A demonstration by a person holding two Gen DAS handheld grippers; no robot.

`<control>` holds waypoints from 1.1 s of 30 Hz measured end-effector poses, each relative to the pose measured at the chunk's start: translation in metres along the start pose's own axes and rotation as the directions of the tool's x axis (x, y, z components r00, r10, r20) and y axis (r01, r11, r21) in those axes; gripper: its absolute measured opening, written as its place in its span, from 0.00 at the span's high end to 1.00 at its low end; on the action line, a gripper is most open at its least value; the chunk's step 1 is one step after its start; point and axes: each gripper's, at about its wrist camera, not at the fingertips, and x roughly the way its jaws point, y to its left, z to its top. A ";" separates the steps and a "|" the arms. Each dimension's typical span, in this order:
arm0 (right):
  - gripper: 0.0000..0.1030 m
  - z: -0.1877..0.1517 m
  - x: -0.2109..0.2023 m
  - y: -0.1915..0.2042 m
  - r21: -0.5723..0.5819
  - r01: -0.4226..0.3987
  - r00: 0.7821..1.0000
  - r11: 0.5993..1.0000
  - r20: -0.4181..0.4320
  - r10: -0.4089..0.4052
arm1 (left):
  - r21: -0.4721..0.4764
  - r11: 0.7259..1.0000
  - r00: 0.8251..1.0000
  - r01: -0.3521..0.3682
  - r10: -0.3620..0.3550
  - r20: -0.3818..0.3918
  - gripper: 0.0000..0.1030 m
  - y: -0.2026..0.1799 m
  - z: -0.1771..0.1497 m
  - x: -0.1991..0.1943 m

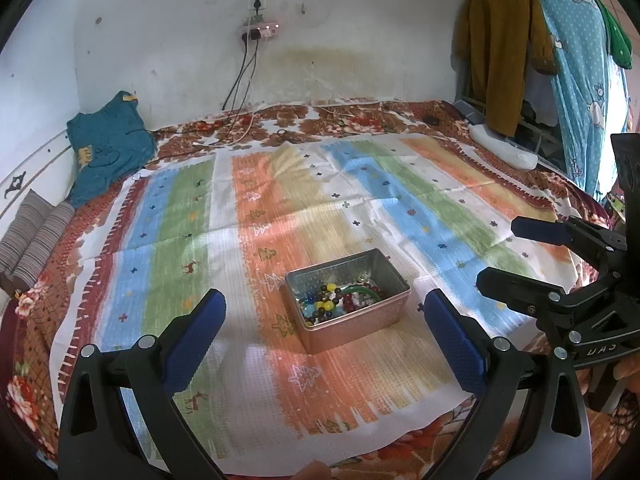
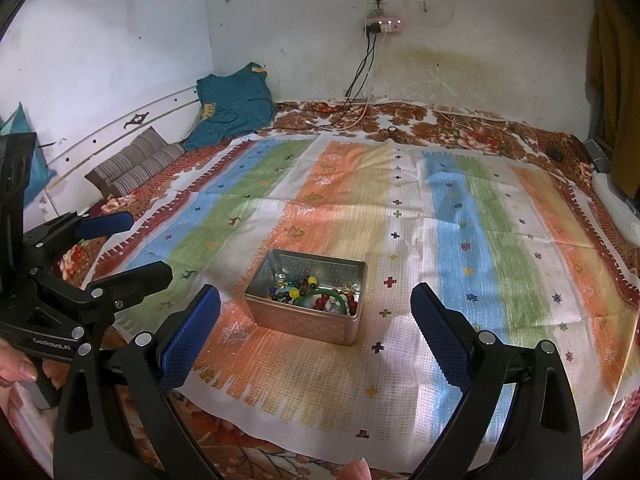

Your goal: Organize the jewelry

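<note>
An open metal tin [image 1: 394, 280] [image 2: 348, 270] sits on the striped cloth [image 1: 240, 208] [image 2: 460, 220] on the bed. It holds mixed bead jewelry [image 1: 340, 300] [image 2: 316, 294] and a green bangle [image 1: 362, 290] [image 2: 328, 293]. My left gripper [image 1: 324, 312] is open and empty, just in front of the tin. My right gripper [image 2: 316, 304] is open and empty, also in front of the tin. Each gripper shows at the edge of the other's view, the right one [image 1: 504, 252] and the left one [image 2: 148, 244], both open.
A teal garment [image 1: 108, 144] [image 2: 232, 100] and striped pillows [image 1: 32, 244] [image 2: 136, 164] lie at the bed's far left. Charger cables [image 1: 240, 120] [image 2: 360, 112] run from a wall socket. Hanging clothes [image 1: 520, 40] stand at the right.
</note>
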 end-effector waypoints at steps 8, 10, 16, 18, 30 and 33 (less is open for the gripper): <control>0.06 0.001 0.000 0.001 0.000 0.002 1.000 1.000 0.000 -0.002 | -0.001 1.000 1.000 -0.001 0.001 0.001 0.05 0.000 -0.001 0.000; 0.06 0.002 0.000 0.001 0.001 0.001 1.000 1.000 0.000 -0.001 | 0.000 1.000 1.000 -0.001 0.001 0.002 0.05 0.000 0.000 0.000; 0.06 0.001 0.000 0.001 0.000 0.001 1.000 1.000 0.001 -0.001 | -0.001 1.000 1.000 0.000 0.000 0.002 0.05 -0.001 0.000 0.000; 0.06 0.000 0.000 0.000 0.001 0.001 1.000 1.000 0.001 -0.001 | -0.001 1.000 1.000 -0.001 0.001 0.003 0.05 0.000 -0.002 -0.001; 0.06 0.001 0.000 0.002 0.001 0.004 1.000 1.000 -0.004 -0.004 | -0.018 1.000 1.000 -0.004 0.004 0.004 0.05 0.003 0.005 0.002; 0.06 0.000 0.001 0.002 0.001 0.004 1.000 1.000 -0.004 -0.004 | -0.014 1.000 1.000 0.006 -0.006 0.010 0.05 0.002 0.003 0.001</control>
